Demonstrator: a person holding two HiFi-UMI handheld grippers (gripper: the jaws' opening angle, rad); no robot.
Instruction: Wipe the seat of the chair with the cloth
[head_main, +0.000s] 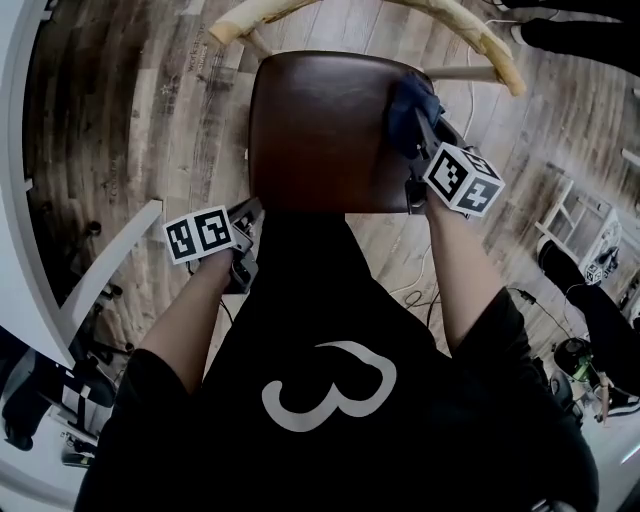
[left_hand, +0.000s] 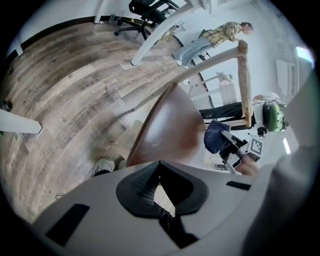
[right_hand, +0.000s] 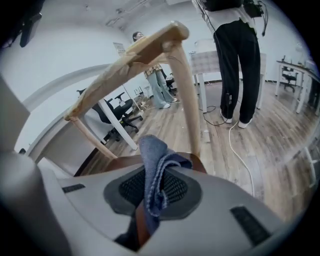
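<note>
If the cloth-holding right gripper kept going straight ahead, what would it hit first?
Probably the chair's wooden backrest post, just beyond the cloth in the right gripper; depth is unclear.

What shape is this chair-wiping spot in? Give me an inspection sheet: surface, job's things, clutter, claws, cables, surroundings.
Surface: glossy brown chair seat, bare except at its far right corner.
Job's things: crumpled blue fabric cloth at that far right corner.
Clutter: nothing seen on the seat.
Claws: right claw shut on the cloth; left claw beside the seat's near left corner, tips together, nothing between them.
Cables: thin white cable lying on the floor.
Surroundings: grey-brown wood-plank floor, pale curved wooden backrest, black office chair, a person standing in black trousers.
</note>
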